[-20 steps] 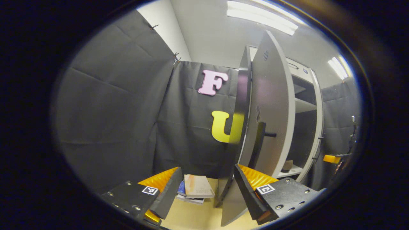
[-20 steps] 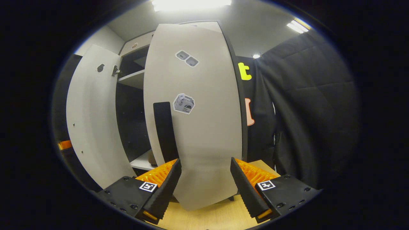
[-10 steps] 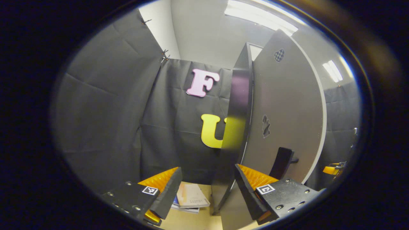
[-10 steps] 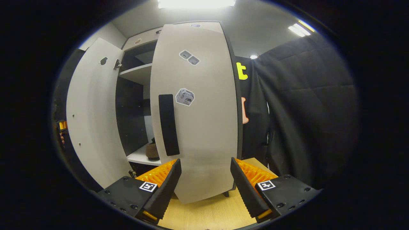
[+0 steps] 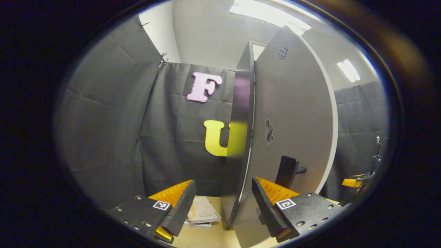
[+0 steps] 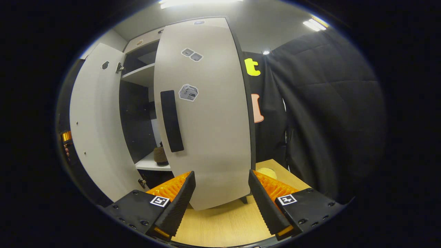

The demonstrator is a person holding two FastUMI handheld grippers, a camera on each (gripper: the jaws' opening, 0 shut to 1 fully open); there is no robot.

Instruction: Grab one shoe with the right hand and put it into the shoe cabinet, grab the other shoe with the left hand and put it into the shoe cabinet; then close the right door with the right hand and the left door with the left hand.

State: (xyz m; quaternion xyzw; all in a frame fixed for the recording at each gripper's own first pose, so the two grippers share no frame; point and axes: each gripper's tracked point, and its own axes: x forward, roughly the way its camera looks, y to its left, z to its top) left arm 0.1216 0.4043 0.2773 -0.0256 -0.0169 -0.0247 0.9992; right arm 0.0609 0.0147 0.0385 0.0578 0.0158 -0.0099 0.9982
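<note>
Grey right door [image 6: 210, 113] stands just ahead of the spread right claw [image 6: 222, 201].

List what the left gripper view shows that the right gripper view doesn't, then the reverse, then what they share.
Left gripper view: a stack of books low down, and the outer face of the left door with its handle.
Right gripper view: the right door, a shoe on the cabinet shelf, and a yellow round thing past that door.
Both: the left door, ajar, and an open, empty gripper up front, the left gripper and the right gripper.
</note>
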